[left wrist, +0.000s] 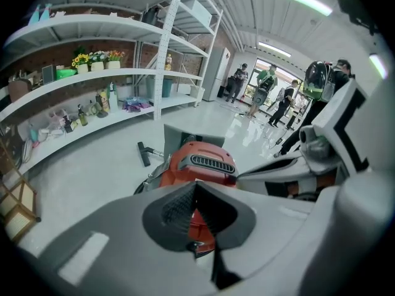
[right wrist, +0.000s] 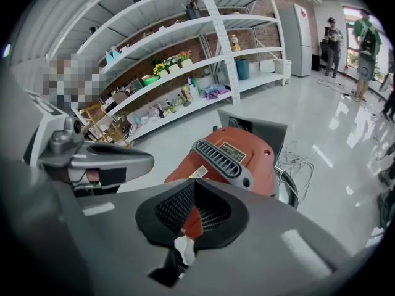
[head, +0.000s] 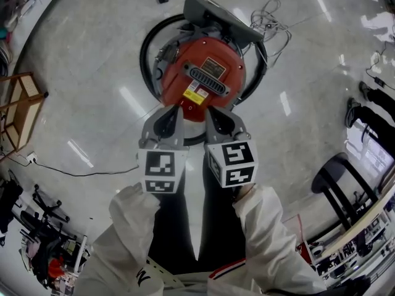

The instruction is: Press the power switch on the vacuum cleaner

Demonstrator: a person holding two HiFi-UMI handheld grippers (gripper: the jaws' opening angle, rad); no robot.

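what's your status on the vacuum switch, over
Left gripper, right gripper shut, empty, side by side at near edge of vacuum cleaner. Switch not made out. Hose looped round body, nothing seen in the way.

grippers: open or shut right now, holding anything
Left gripper: shut, holding nothing.
Right gripper: shut, holding nothing.
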